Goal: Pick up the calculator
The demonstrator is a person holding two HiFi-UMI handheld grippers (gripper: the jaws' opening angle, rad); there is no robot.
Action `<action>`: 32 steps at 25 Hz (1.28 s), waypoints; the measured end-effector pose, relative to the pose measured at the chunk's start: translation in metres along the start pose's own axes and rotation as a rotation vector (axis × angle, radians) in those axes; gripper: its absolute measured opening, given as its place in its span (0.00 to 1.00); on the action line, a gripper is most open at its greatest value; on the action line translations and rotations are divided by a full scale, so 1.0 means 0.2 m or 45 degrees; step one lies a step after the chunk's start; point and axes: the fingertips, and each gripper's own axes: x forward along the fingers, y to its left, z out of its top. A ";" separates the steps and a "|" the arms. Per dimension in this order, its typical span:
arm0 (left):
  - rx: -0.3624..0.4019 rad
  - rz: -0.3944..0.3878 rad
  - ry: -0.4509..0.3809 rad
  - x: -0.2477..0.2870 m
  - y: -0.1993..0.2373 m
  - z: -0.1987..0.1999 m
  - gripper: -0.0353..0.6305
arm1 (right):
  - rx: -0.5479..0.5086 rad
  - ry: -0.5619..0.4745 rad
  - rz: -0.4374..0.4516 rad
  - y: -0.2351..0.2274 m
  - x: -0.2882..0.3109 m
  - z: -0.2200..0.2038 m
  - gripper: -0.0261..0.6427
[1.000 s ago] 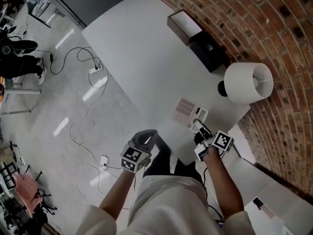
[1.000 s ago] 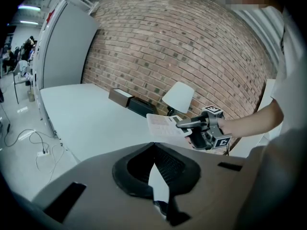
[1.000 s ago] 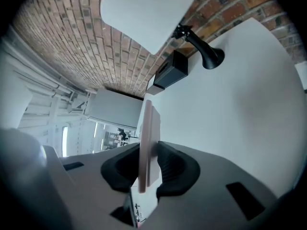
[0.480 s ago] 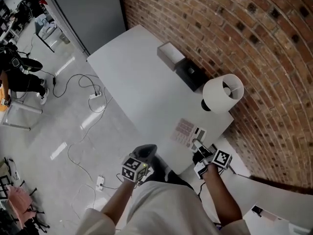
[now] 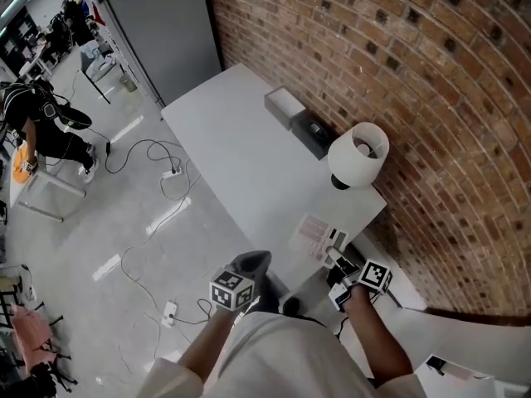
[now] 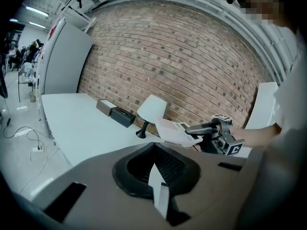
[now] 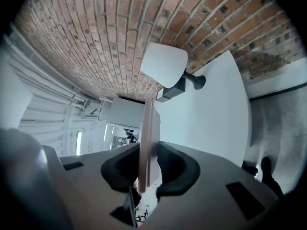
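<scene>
The calculator (image 5: 315, 232), a flat pale slab with pinkish keys, is off the white table (image 5: 241, 156) near its front corner. My right gripper (image 5: 336, 255) is shut on its near end. In the right gripper view the calculator (image 7: 146, 143) stands edge-on between the two black pads of my right gripper (image 7: 147, 150). The left gripper view shows the calculator (image 6: 173, 131) held out level in the right gripper (image 6: 201, 128), above the table. My left gripper (image 5: 251, 264) hangs left of it over the floor, jaws together and empty; its tips (image 6: 154, 148) point toward the table.
A white-shaded lamp (image 5: 357, 152) stands at the table's right edge by the brick wall. Behind it lie a black box (image 5: 311, 135) and a grey-and-white box (image 5: 284, 104). Cables and a power strip (image 5: 170, 172) lie on the floor to the left.
Both grippers have risen and drawn back from the table. The calculator has come up off the tabletop in the right gripper's hold.
</scene>
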 end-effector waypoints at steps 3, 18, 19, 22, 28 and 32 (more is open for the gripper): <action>0.040 0.020 -0.003 -0.05 -0.11 -0.03 0.07 | 0.005 0.014 0.019 -0.01 -0.13 -0.03 0.18; 0.081 0.072 -0.083 -0.31 -0.37 -0.05 0.07 | -0.021 0.051 0.079 -0.01 -0.41 -0.17 0.18; 0.074 0.071 -0.084 -0.34 -0.38 -0.06 0.07 | -0.019 0.046 0.084 0.00 -0.42 -0.17 0.18; 0.067 0.058 -0.095 -0.41 -0.39 -0.05 0.07 | -0.022 0.031 0.100 0.05 -0.42 -0.20 0.18; 0.084 0.043 -0.119 -0.53 -0.31 0.00 0.07 | 0.002 -0.028 0.122 0.16 -0.40 -0.28 0.18; 0.096 0.033 -0.144 -0.60 -0.23 0.05 0.07 | -0.010 -0.063 0.130 0.24 -0.37 -0.32 0.18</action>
